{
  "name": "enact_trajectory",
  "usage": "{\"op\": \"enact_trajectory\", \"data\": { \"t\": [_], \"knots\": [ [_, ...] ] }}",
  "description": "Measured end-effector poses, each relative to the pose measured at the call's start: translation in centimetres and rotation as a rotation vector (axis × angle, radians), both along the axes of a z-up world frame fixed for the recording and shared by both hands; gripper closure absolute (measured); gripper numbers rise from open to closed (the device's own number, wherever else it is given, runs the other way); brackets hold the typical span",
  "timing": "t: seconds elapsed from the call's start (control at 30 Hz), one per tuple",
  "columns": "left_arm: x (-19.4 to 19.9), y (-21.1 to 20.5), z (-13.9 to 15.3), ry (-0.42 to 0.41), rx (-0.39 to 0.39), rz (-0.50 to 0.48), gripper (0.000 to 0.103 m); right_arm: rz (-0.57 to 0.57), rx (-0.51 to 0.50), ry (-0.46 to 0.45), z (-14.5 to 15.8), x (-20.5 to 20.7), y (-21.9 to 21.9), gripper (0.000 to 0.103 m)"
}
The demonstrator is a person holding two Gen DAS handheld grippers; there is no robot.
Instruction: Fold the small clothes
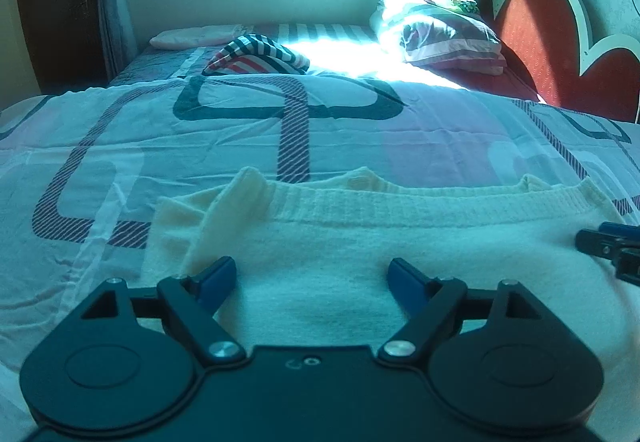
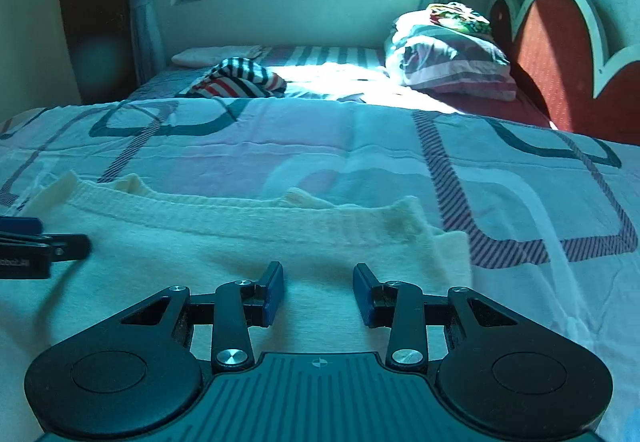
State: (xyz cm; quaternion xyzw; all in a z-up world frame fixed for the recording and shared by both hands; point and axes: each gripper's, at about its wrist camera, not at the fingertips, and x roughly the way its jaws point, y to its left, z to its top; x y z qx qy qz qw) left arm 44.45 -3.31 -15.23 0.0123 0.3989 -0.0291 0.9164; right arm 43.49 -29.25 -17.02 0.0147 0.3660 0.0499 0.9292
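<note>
Lying flat on the bed's patterned cover (image 1: 200,146), the cream knit sweater (image 1: 320,242) fills the near half of both views, its ribbed hem running across the far side from about nine o'clock to three o'clock. One sleeve (image 1: 228,218) looks already turned in over the body at the ten o'clock corner of the left wrist view, and a similar flap (image 2: 440,254) sits at the two o'clock corner of the right wrist view. So the sleeve folds seem made, though I cannot tell how neatly they lie.

Both pairs of tongs hover over the sweater's body, side by side. The left tongs (image 1: 312,276) stand spread wide with nothing between the blue pads, only knit beneath them. The right tongs (image 2: 318,292) are parted less, roughly a third of their reach, and they too pinch nothing; the gap between the pads shows bare fabric.

My judgement is that the task stands about midway for this garment: sides tucked, the main fold still to come. What looks left is to take the near edge or the hem with both tongs and bring one end over the other, then smooth it.

Farther off, at twelve o'clock, a striped garment (image 1: 256,56) lies crumpled on the bed, apparently waiting its turn. Pillows (image 1: 448,34) sit at one o'clock.
</note>
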Motion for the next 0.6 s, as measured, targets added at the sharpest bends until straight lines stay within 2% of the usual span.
{"op": "enact_trajectory", "data": {
  "t": [0.17, 0.27, 0.47, 0.6],
  "knots": [
    [-0.7, 0.9, 0.5, 0.002, 0.019, 0.011, 0.022, -0.043, -0.007, 0.006, 0.5, -0.9, -1.9, 0.066],
    [-1.6, 0.7, 1.1, -0.005, 0.036, 0.016, 0.023, -0.017, 0.02, -0.013, 1.6, -2.0, -1.4, 0.066],
    [-3.8, -0.6, 2.0, 0.011, -0.005, -0.031, 0.023, 0.105, 0.064, -0.043, 3.2, -4.7, 3.1, 0.066],
    [-4.9, -1.8, 1.5, 0.028, 0.004, -0.056, 0.022, 0.166, 0.054, -0.024, 2.6, -5.8, 6.1, 0.066]
  ]
}}
